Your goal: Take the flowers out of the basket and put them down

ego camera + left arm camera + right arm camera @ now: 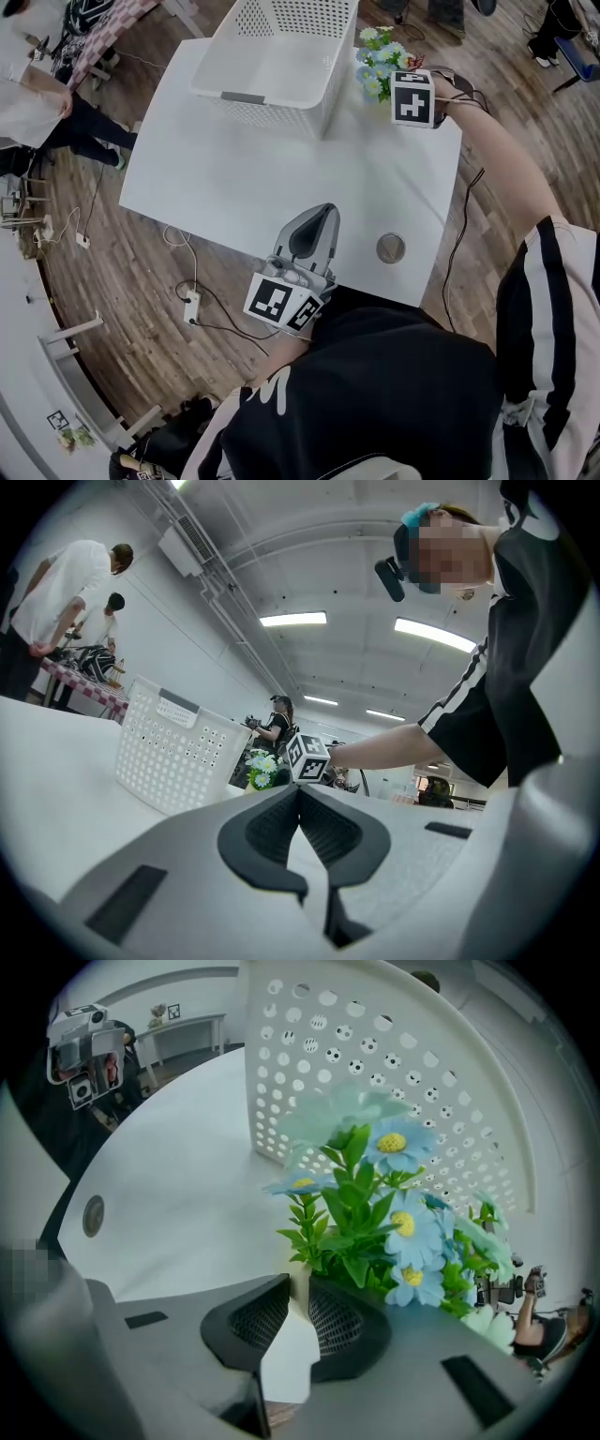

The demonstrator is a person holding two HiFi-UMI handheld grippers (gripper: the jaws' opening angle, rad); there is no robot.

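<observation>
A bunch of blue and white artificial flowers point(378, 62) with green leaves hangs just outside the right wall of the white perforated basket point(272, 114), over the far right corner of the white table point(234, 178). My right gripper point(392, 82) is shut on the base of the flowers point(384, 1204); a pale stem shows between the tips of my right gripper point(298, 1283). The basket point(375, 1063) wall rises right behind the blooms. My left gripper point(323, 214) rests at the table's near edge, shut on nothing. In the left gripper view, the left gripper point(300, 794) points toward the basket point(173, 752) and flowers point(261, 769).
A round metal disc point(391, 247) lies on the table near its front right edge, also visible as the disc point(93, 1215) in the right gripper view. A power strip point(192, 305) and cables lie on the wooden floor. People point(37, 103) stand at a table far left.
</observation>
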